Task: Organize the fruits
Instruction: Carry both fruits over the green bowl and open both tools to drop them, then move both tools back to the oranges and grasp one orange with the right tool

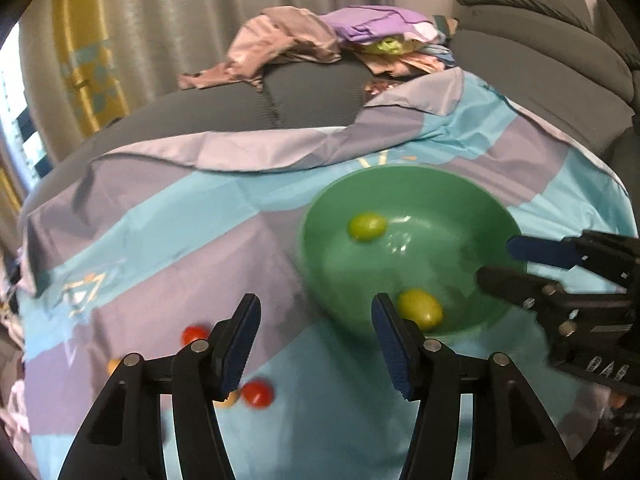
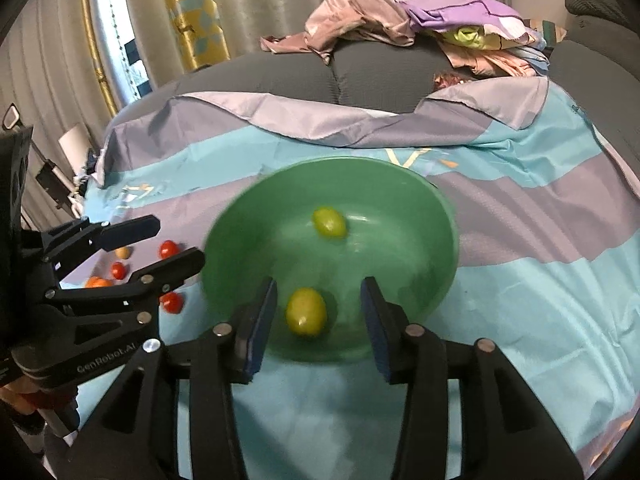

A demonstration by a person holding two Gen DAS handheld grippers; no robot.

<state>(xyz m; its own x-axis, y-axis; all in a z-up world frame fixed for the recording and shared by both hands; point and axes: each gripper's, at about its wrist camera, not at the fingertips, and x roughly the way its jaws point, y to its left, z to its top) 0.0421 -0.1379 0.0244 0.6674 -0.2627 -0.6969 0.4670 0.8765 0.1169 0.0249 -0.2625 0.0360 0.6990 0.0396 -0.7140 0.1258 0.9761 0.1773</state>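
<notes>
A green bowl point(image 1: 320, 248) point(image 2: 440, 248) sits on a blue and purple cloth and holds two yellow-green fruits point(image 1: 367, 227) point(image 1: 421, 309) point(image 2: 329, 222) point(image 2: 306, 311). My left gripper point(image 1: 316, 344) is open and empty, just left of the bowl's near rim; it also shows in the right wrist view point(image 2: 176, 242). My right gripper point(image 2: 318, 320) is open and empty over the bowl's near edge, with one fruit lying between its fingers below; it shows in the left wrist view point(image 1: 496, 260). Small red tomatoes point(image 1: 258, 393) point(image 1: 194, 334) point(image 2: 168, 249) and orange fruits point(image 2: 98, 282) lie on the cloth left of the bowl.
The cloth point(image 1: 160, 240) point(image 2: 540, 280) covers a grey sofa seat point(image 1: 240, 112). A pile of pink and purple clothes point(image 1: 340, 40) point(image 2: 420, 24) lies at the back. Curtains hang behind. The sofa backrest point(image 1: 540, 40) rises at the right.
</notes>
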